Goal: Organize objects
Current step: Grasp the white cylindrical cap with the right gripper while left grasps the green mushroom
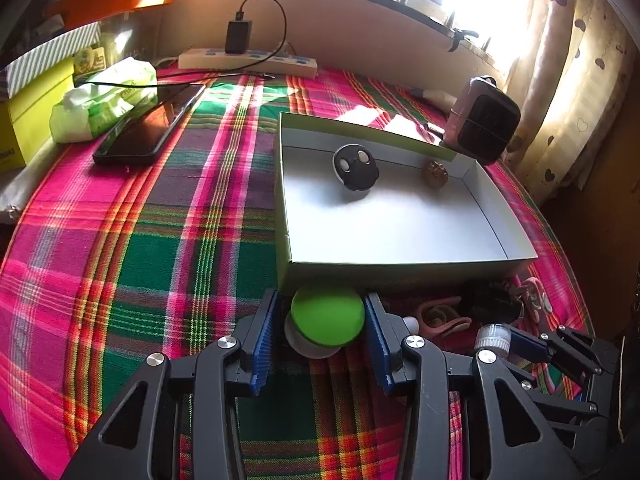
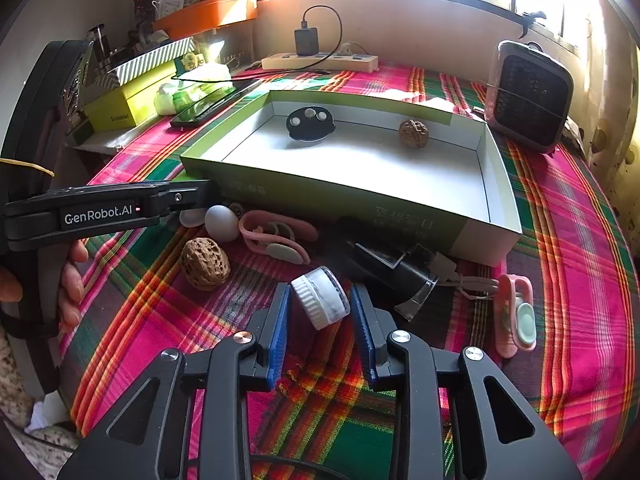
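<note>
The sorting looks partly done. The shallow green box (image 2: 496, 208), in the centre of the right wrist view, holds only two things: a black round gadget (image 2: 310, 123) at its far left and a walnut (image 2: 413, 133) at its far right; the rest of its white floor is bare. Still outside, along the box's near wall on the plaid desk (image 2: 580, 280), lie a second walnut (image 2: 205, 264), a white egg (image 2: 221, 223), pink clips (image 2: 276, 236), a black flashlight (image 2: 384, 268) and another pink clip (image 2: 516, 316).

The left gripper (image 1: 326, 334) pinches a green-topped lid (image 1: 327, 320) just below the box's near wall. The right gripper (image 2: 322, 304) pinches a white bottle cap (image 2: 320, 298), lower centre.
</note>
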Demonstrator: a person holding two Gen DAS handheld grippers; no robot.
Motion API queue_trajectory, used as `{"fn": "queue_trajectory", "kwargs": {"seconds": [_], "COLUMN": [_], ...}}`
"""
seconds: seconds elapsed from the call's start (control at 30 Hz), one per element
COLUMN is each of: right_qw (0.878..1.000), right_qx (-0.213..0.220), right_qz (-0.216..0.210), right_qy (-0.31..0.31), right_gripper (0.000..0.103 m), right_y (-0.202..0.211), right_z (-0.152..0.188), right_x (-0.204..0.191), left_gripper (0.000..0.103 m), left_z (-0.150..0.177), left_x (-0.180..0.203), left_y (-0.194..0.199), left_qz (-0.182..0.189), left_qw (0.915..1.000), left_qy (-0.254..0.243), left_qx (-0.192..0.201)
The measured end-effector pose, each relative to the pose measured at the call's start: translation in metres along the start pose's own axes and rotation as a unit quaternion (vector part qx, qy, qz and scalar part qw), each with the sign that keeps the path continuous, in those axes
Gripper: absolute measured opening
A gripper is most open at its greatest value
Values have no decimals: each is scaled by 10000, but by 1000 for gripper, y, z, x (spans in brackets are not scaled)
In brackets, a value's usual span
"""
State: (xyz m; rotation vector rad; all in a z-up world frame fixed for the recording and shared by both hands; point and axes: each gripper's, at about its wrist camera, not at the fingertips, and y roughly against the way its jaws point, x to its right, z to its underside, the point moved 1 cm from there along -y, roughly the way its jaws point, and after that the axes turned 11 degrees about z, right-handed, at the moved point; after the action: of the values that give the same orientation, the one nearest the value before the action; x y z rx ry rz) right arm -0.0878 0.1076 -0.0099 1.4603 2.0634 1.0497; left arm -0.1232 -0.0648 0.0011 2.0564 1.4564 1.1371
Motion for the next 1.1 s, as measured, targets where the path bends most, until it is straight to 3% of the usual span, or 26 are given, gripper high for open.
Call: {"fn": "queue_trajectory", "kwargs": {"seconds": [0.17, 0.27, 0.4, 1.1], "right_qw": [10000, 10000, 10000, 10000], "right_qx": [1, -1, 8, 28], "right_qz": [10, 7, 14, 26], "right_qy": [7, 5, -10, -27], "right_gripper": [27, 25, 21, 20], "right_y": [0, 0, 1, 3], "right_z": [0, 0, 1, 2], "right_x": [0, 0, 0, 0], "left_gripper": [37, 30, 30, 30], "left_z": [-1, -2, -1, 3], "left_x": [0, 0, 1, 1], "left_y": [0, 1, 1, 5], "left_qz": [6, 49, 10, -139], "left_qw": [10000, 10000, 10000, 9999], "left_qy": [22, 32, 20, -54], "left_qx": [-5, -7, -3, 28]}}
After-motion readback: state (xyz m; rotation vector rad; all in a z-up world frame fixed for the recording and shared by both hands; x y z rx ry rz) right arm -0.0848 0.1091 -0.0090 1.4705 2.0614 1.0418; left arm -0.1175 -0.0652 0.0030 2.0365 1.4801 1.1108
